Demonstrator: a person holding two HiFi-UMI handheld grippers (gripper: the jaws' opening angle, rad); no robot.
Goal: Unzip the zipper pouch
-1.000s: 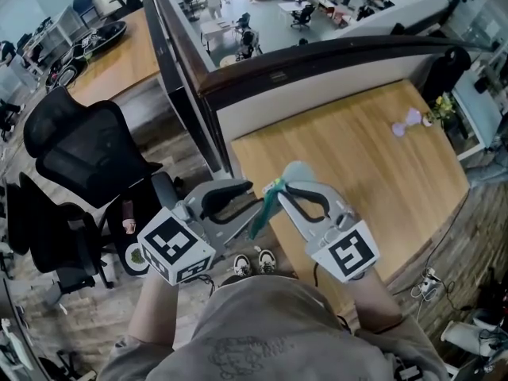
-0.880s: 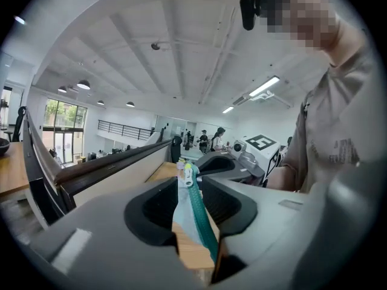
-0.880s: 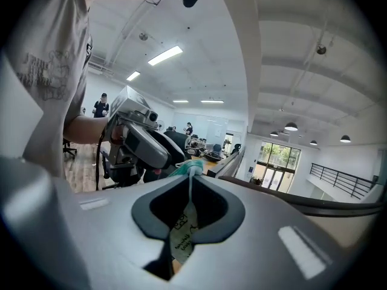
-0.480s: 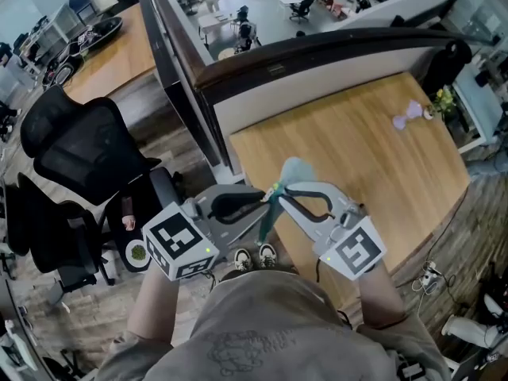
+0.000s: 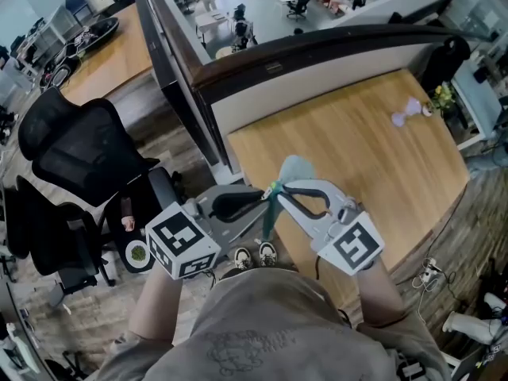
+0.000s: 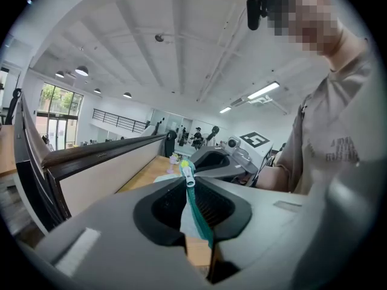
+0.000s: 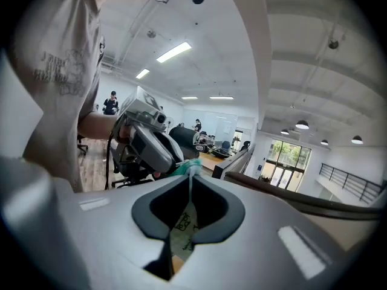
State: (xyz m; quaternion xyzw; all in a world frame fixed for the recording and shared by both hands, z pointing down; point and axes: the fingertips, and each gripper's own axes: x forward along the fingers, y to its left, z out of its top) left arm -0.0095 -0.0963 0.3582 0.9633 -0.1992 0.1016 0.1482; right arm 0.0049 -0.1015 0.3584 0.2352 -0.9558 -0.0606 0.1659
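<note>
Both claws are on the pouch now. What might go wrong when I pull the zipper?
1. The left claw has just closed on the zipper tape, with the zipper pull at its very tips; it may slip off.
2. The right claw pinches only a thin edge of the pouch, which could pull free.
3. The pouch hangs in the air by the table edge; a lost grip may drop it to the floor.

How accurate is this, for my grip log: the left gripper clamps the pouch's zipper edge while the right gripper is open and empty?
Not empty: the right gripper view shows the right gripper shut on the pouch. The left gripper, jaws just closing, clamps the zipper edge.
</note>
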